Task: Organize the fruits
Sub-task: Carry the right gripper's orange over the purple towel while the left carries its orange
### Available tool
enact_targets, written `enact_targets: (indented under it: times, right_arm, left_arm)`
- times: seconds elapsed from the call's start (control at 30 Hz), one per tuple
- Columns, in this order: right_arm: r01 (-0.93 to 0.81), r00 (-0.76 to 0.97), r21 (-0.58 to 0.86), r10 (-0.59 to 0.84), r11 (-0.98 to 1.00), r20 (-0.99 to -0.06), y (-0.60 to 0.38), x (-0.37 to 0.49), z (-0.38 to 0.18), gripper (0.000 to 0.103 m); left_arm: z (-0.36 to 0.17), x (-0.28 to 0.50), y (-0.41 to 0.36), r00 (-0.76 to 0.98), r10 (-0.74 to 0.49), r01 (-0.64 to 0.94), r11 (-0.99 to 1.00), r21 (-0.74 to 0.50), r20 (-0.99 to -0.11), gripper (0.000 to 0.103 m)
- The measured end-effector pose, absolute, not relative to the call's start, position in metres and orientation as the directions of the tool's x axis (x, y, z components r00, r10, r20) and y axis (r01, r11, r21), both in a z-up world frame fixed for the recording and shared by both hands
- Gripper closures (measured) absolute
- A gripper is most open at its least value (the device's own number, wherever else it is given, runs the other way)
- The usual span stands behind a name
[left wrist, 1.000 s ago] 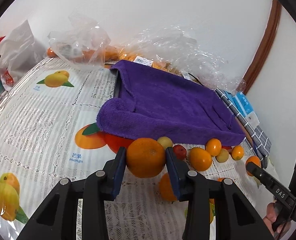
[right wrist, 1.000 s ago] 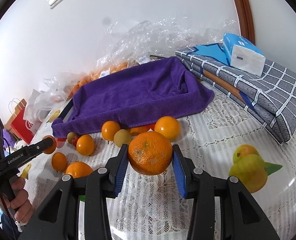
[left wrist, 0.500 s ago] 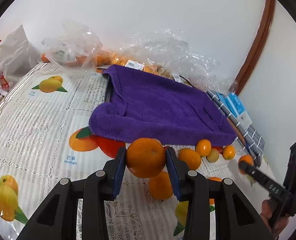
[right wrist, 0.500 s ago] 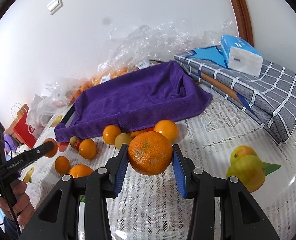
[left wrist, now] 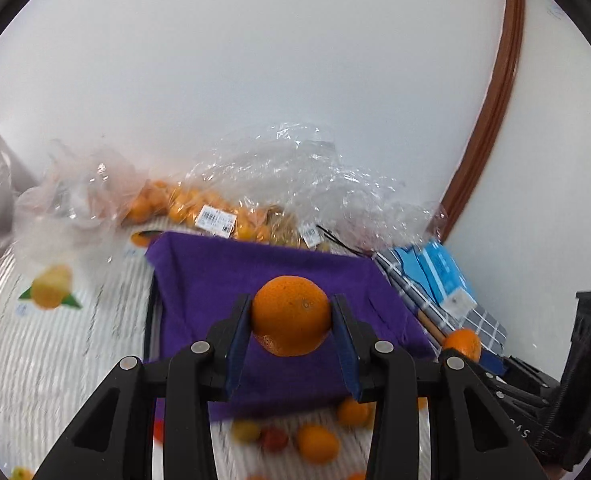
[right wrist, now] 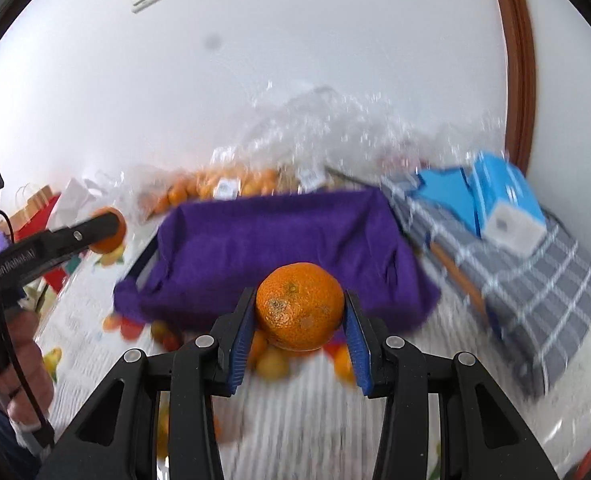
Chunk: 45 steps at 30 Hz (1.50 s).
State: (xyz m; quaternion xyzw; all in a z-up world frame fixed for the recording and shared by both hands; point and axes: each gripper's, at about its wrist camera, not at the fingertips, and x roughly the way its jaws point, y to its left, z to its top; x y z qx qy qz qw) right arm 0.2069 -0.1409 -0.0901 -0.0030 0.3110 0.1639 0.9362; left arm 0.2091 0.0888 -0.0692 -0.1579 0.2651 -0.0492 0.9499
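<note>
Left gripper (left wrist: 291, 324) clamps a smooth orange (left wrist: 290, 315) above the purple towel tray (left wrist: 223, 280), right gripper (right wrist: 300, 312) clamps a blemished orange (right wrist: 299, 306) at the tray's 6 o'clock edge, loose small fruits (left wrist: 317, 444) on the tablecloth (left wrist: 55, 360) below.

Left gripper (left wrist: 291, 334) clamps an orange (left wrist: 291, 315) over purple towel (left wrist: 263, 280).

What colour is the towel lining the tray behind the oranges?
Solid purple towel; it shows best in the left wrist view, which is less blurred.
</note>
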Motion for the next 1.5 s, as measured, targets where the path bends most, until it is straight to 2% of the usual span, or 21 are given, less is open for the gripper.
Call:
enact_targets:
  times: [0.13,0.43,0.7,0.87,1.2,1.5]
  right_arm:
    - [-0.315,0.764,0.066,0.294,0.947,-0.574,-0.132,0.243,-0.091,0.061]
    - [-0.296,0.740,0.077,0.280,0.952,-0.611,-0.136,0.283,-0.131,0.061]
    - [-0.254,0.733,0.114,0.269,0.960,-0.625,-0.151,0.291,-0.142,0.061]
    - [-0.246,0.711,0.136,0.274,0.960,-0.648,-0.152,0.296,-0.150,0.061]
    - [-0.264,0.683,0.085,0.249,0.961,-0.686,-0.137,0.295,-0.161,0.061]
    - [-0.229,0.672,0.106,0.236,0.968,-0.702,-0.142,0.299,-0.166,0.060]
  left_arm:
    - [-0.093,0.231,0.095,0.848,-0.132,-0.049,0.945,-0.324,-0.513,0.066]
    - [-0.130,0.254,0.109,0.816,-0.139,-0.084,0.932,-0.354,-0.560,0.066]
    - [-0.137,0.258,0.116,0.813,-0.151,-0.085,0.925,-0.371,-0.563,0.065]
    - [-0.141,0.263,0.114,0.787,-0.207,-0.051,0.917,-0.395,-0.582,0.065]
    - [-0.144,0.266,0.108,0.764,-0.231,-0.033,0.918,-0.395,-0.602,0.065]
    - [-0.148,0.270,0.103,0.740,-0.253,-0.012,0.921,-0.389,-0.623,0.065]
